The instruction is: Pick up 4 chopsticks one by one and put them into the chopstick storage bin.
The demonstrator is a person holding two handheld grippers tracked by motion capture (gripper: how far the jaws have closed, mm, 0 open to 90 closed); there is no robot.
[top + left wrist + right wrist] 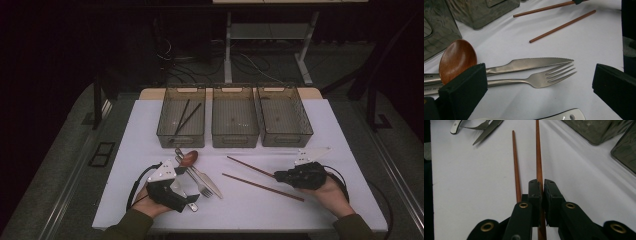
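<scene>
**Right gripper pinches one chopstick; cutlery waits at left**

Held chopstick (538,157): centre of right gripper view, clamped between the pads of the right gripper (542,188), running up-frame over the white table (474,195). Second chopstick (516,165) lies just left of it, loose. Left gripper (536,100) gapes wide, empty, jaws flanking the fork (544,78) and knife (529,63); wooden spoon (456,58) at left. Risk: narrow grip near the end, so the stick may pivot or slip when lifted toward the bins (235,122).

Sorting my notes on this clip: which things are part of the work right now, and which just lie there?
In hand:
- right gripper, shut on one brown chopstick
- second brown chopstick beside it
- left bin, already holding two dark chopsticks

Lying about:
- knife
- fork
- wooden spoon
- two other bins
</scene>
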